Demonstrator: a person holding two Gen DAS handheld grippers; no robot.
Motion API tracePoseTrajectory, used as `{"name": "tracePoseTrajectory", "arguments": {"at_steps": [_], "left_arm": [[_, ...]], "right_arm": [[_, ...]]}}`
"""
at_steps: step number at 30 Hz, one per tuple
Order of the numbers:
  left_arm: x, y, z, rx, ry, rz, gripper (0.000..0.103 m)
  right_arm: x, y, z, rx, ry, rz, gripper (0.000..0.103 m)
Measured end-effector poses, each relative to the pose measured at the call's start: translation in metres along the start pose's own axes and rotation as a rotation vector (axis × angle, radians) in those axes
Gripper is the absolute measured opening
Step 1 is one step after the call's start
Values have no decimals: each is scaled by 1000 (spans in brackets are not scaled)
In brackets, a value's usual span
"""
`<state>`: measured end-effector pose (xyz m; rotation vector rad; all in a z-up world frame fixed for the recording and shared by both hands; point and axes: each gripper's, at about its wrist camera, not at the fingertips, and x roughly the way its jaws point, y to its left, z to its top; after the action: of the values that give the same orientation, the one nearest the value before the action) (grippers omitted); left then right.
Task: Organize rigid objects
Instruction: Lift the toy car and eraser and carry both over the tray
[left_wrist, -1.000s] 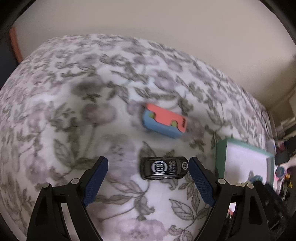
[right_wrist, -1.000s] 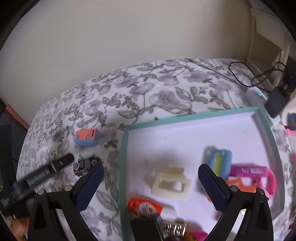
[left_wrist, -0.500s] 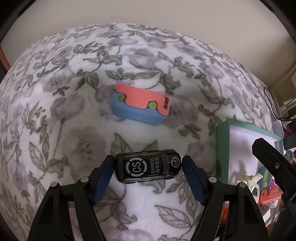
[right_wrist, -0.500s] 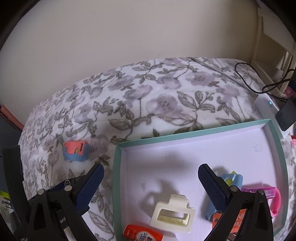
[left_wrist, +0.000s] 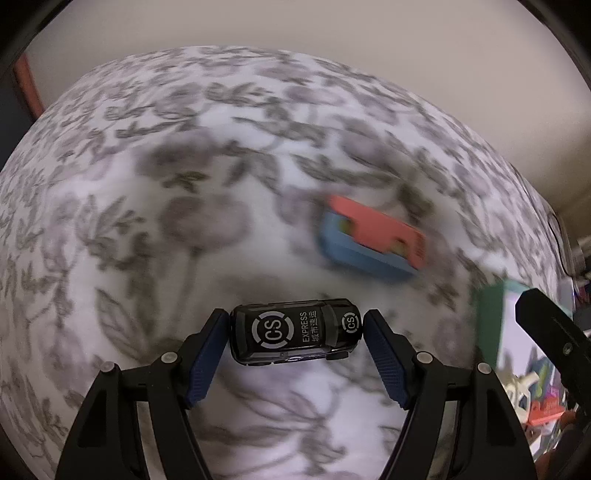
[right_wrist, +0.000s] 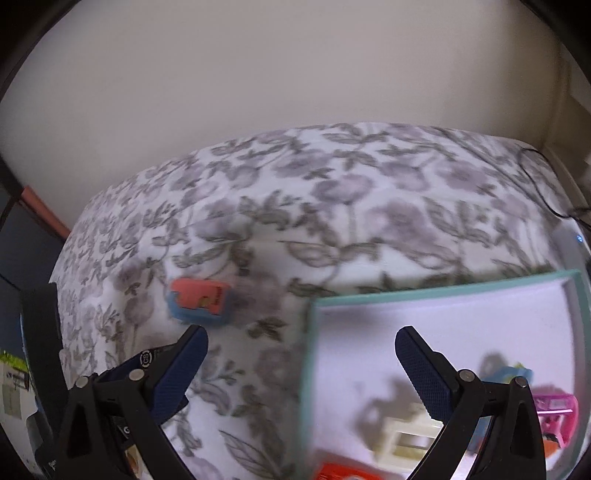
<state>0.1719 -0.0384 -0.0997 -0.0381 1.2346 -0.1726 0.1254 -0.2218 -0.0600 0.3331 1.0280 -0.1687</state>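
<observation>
My left gripper is shut on a black toy car marked "CS EXPRESS", held across the blue pads above the floral cloth. A pink and blue block lies on the cloth beyond it, up and right; it also shows in the right wrist view. My right gripper is open and empty, over the near left corner of a teal-rimmed white tray. The left gripper with the car shows partly behind my right gripper's left finger.
The tray holds a cream hair clip, a pink item, a blue item and an orange packet. The tray edge shows at the right of the left wrist view. A black cable lies at the far right. Wall behind.
My left gripper closed on the black car and lifted it off the cloth. My right gripper moved left, from over the tray's middle to its left corner.
</observation>
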Motion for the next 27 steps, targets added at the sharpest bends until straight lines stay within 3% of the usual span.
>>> {"name": "tracePoseTrajectory", "arguments": {"at_steps": [6,13,15,18,24,25,27], "left_arm": [[2,42,13,-97,-18,-11,76],[2,69,24,-145,-39,5,76],[3,77,29,-151,-49,49,76],[5,88,33,-188,-53,17,76],[1,97,36,-199,-79,18,76],[1,99,35,-202,-79,11,76],[0,101,35,-198,-82,4,76]], "right_arm": [[16,37,9,-41,20,51,101],[53,71,11,-79,82,45,97],[62,75,13,-64,96,56,95],[74,81,15,-54,113,59,94],[89,86,15,-18,139,58,87],[90,86,15,-16,142,41,79],[91,90,14,-46,141,10,77]]}}
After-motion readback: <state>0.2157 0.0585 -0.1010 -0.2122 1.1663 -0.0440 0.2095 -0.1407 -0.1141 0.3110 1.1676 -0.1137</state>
